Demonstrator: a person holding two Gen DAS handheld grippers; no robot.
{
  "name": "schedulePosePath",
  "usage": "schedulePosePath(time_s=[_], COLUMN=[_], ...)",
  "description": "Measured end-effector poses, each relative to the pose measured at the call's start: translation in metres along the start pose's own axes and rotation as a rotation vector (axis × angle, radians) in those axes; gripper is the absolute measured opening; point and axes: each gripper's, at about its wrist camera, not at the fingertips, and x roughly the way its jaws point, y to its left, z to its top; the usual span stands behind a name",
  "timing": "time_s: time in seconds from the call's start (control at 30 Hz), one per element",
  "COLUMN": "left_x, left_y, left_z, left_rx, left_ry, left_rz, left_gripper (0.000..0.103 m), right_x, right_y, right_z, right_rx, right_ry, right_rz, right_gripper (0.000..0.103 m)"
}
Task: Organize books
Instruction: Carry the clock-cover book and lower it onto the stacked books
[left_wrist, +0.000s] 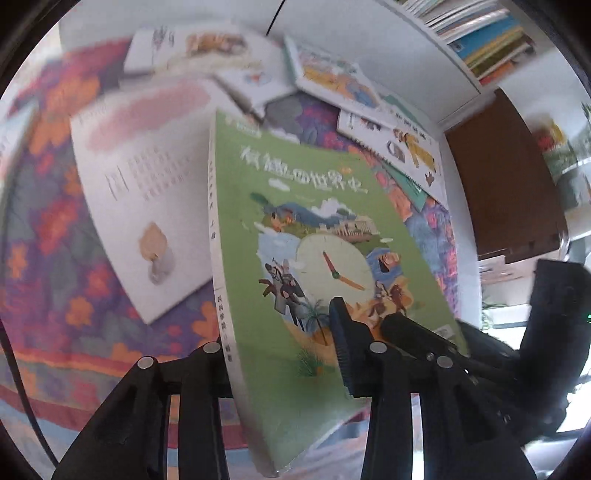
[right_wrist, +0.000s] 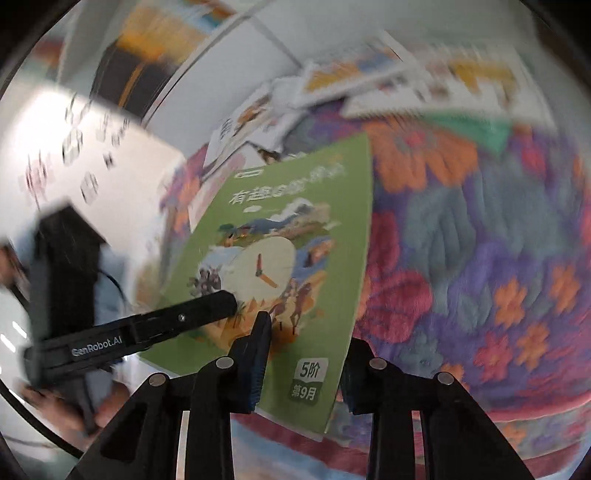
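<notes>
Green book (left_wrist: 314, 258) lifted off the floral blanket (left_wrist: 55, 221), clamped by both grippers: left gripper (left_wrist: 280, 354) pinching its lower edge, right gripper (right_wrist: 306, 354) pinching its corner. Other books (left_wrist: 332, 77) lie scattered beyond the green book; shelf (left_wrist: 480, 40) part-filled. Most sorting left.

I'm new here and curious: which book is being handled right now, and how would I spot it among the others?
Look at the flowered blanket strewn with picture books. Raised above it, between the black fingers of both hand-held tools, is the green book. Unlike the mostly white books lying flat around it, its cover is green with a big clock face.
</notes>
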Motion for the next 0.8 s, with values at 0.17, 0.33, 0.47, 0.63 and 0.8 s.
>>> schedulePosePath(time_s=[0.17,0.33,0.47,0.63,0.8], left_x=[-0.030,-0.056,-0.083,-0.135,-0.178], left_y=[0.003,0.014,0.041,0.087,0.154], left_z=[-0.008,-0.019,-0.022,-0.019,-0.009], left_rx=[0.072,0.097,0.098,0.106,0.057], left_ry=[-0.092,-0.149,-0.189,-0.273,-0.350], left_rz=[0.075,0.080,0.042,0.047,0.076], left_gripper=[0.036,0.036,0.036,0.036,0.036], right_x=[-0.014,-0.020,-0.025,-0.020,0.009], right_y=[0.031,0.062,0.094,0.156,0.233], right_z=[-0.010,-0.020,-0.027,-0.024,-0.008], right_rx=[-0.133,-0.223,-0.293,-0.319,-0.366], right_ry=[-0.050,-0.070,-0.094,-0.152,-0.198], right_rz=[-0.013,-0.035,-0.090,-0.090,-0.035], right_gripper=[0.031,0.032,0.032,0.032,0.032])
